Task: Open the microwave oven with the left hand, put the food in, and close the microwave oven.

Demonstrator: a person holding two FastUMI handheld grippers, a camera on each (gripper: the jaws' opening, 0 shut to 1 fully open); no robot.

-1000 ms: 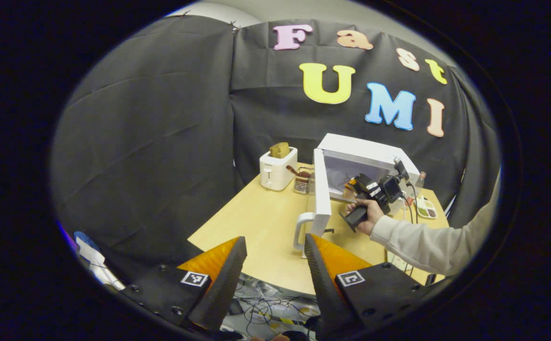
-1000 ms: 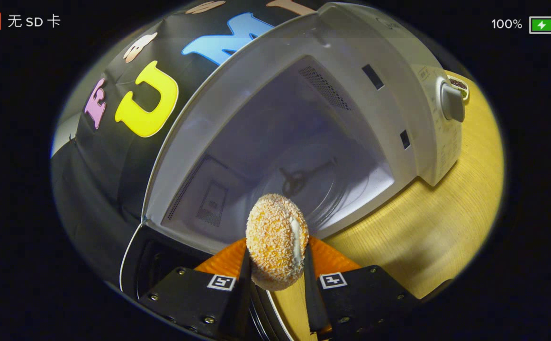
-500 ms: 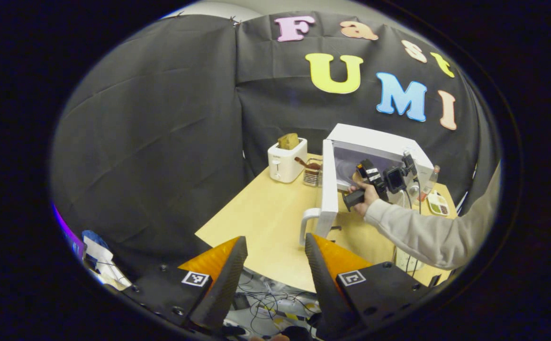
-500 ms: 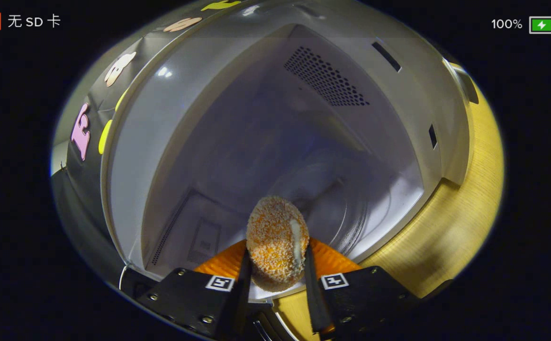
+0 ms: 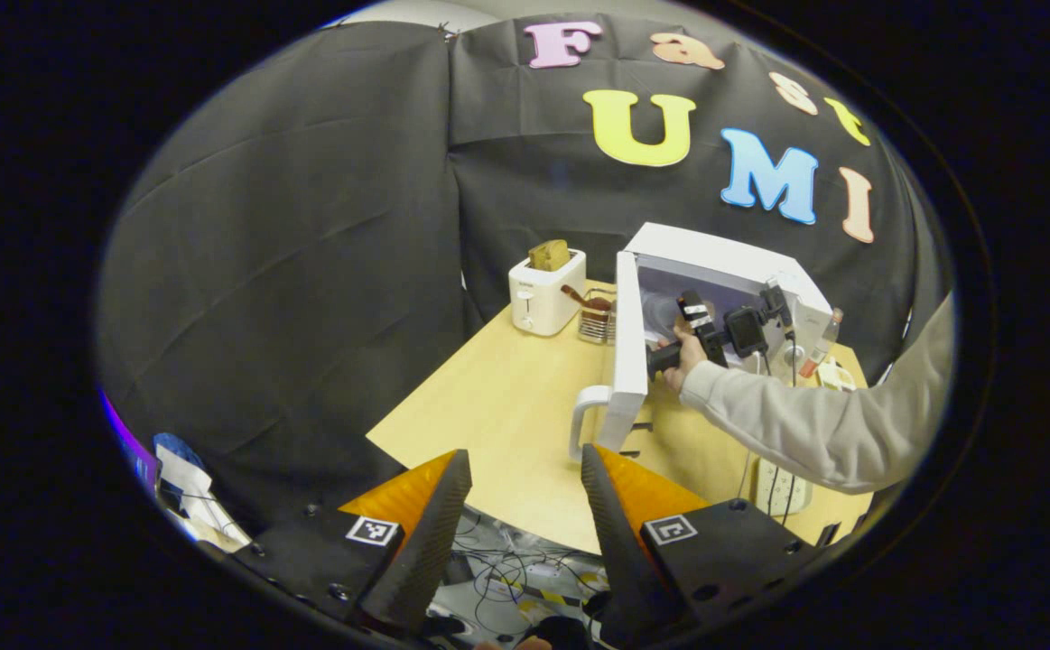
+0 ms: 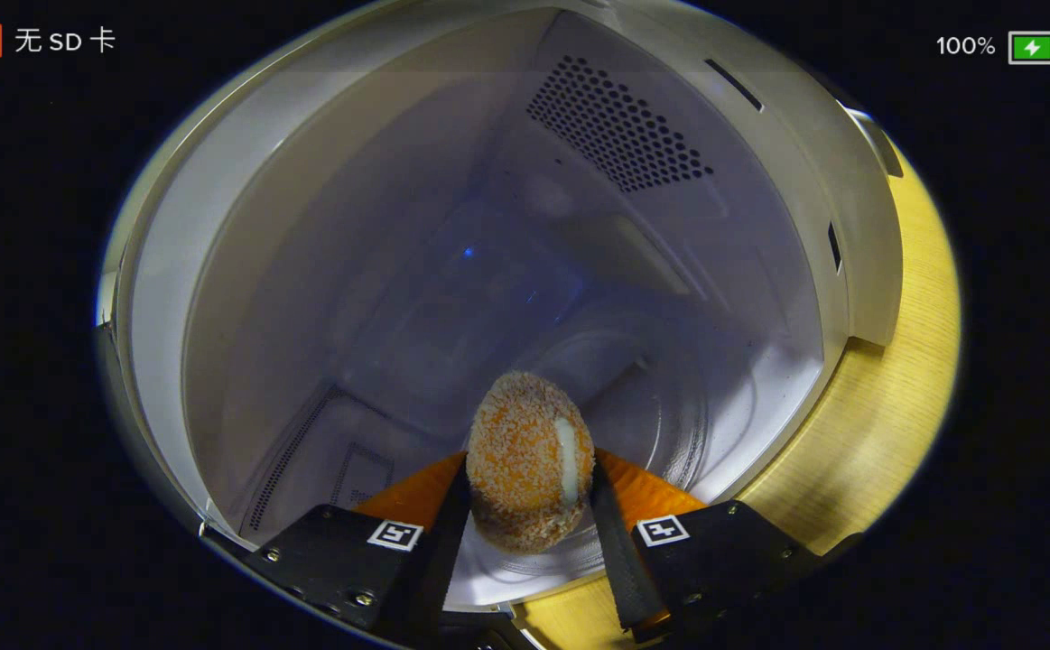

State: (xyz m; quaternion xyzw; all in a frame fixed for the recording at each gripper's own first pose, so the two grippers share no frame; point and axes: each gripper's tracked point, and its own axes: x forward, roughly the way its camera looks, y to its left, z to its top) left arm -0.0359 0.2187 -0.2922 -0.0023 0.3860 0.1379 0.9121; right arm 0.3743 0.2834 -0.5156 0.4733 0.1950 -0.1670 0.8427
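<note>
The white microwave (image 5: pixel 725 264) stands at the table's far right, its door (image 5: pixel 630 352) swung open with the handle (image 5: pixel 581 422) toward me. A person's hand holds my right gripper (image 5: pixel 703 318) in the mouth of the cavity. In the right gripper view, my right gripper (image 6: pixel 529 471) is shut on a round breaded food ball (image 6: pixel 525 447), held just above the front of the glass turntable (image 6: pixel 669 406) inside the cavity. My left gripper (image 5: pixel 522 462) hangs open and empty off the table's near edge, well short of the door.
A white toaster (image 5: pixel 543 296) with bread in it and a small wire rack (image 5: pixel 597 321) stand left of the microwave. The wooden table (image 5: pixel 497 406) lies between them and me. Cables lie on the floor below. A sleeve (image 5: pixel 813 424) crosses the right side.
My right gripper has carried the food ball forward from outside the opening into the microwave cavity. The left gripper has stayed open and hardly moved.
</note>
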